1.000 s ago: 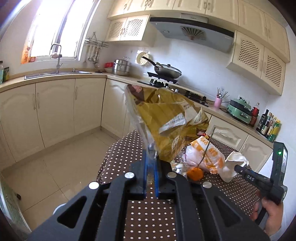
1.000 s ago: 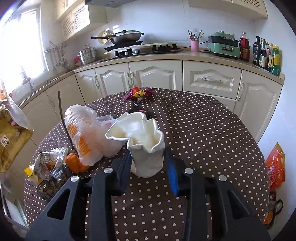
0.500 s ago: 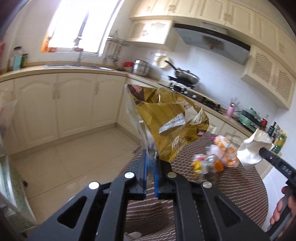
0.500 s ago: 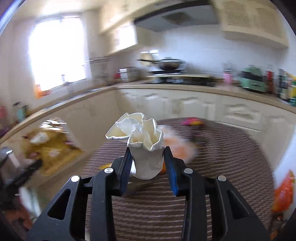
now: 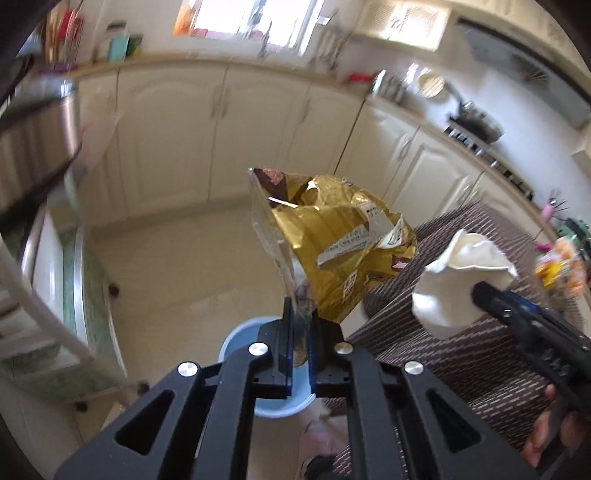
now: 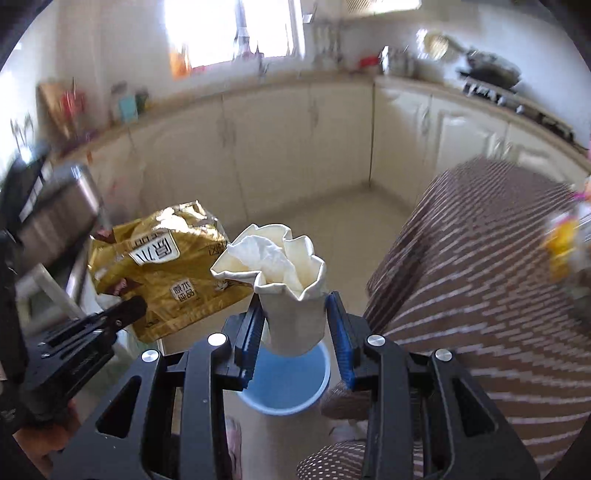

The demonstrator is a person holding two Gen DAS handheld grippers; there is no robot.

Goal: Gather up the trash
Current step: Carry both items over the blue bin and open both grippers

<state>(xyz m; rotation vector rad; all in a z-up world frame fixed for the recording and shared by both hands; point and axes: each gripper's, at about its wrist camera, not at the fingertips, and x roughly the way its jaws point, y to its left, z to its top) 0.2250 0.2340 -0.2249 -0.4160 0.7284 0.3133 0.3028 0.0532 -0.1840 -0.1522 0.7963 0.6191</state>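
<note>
In the left wrist view our left gripper sits low and centre, its fingers nearly together and clamped on the clear edge of a gold bag; the bag stands up from them into the middle of the frame, crumpled, its torn top toward the upper left; beneath the fingers lies a blue bin, on the pale floor, partly hidden by the gripper.

At the right of that view our right gripper reaches in from the lower right, a hand on its grip; its fingers are partly apart and clamped on a crushed white cup, which hangs over the edge of the table with its brown dotted cloth; at the far right of the frame some orange and yellow trash lies blurred on the table.

In the right wrist view the cup stands upright between the blue fingers, low and centre, its rim folded in and white paper showing inside; the bin is directly below it, open and blue inside; the bag hangs at the left of centre, held by the left gripper coming from the lower left; the table fills the right; cream cabinets and a bright window run across the top, all smeared.
</note>
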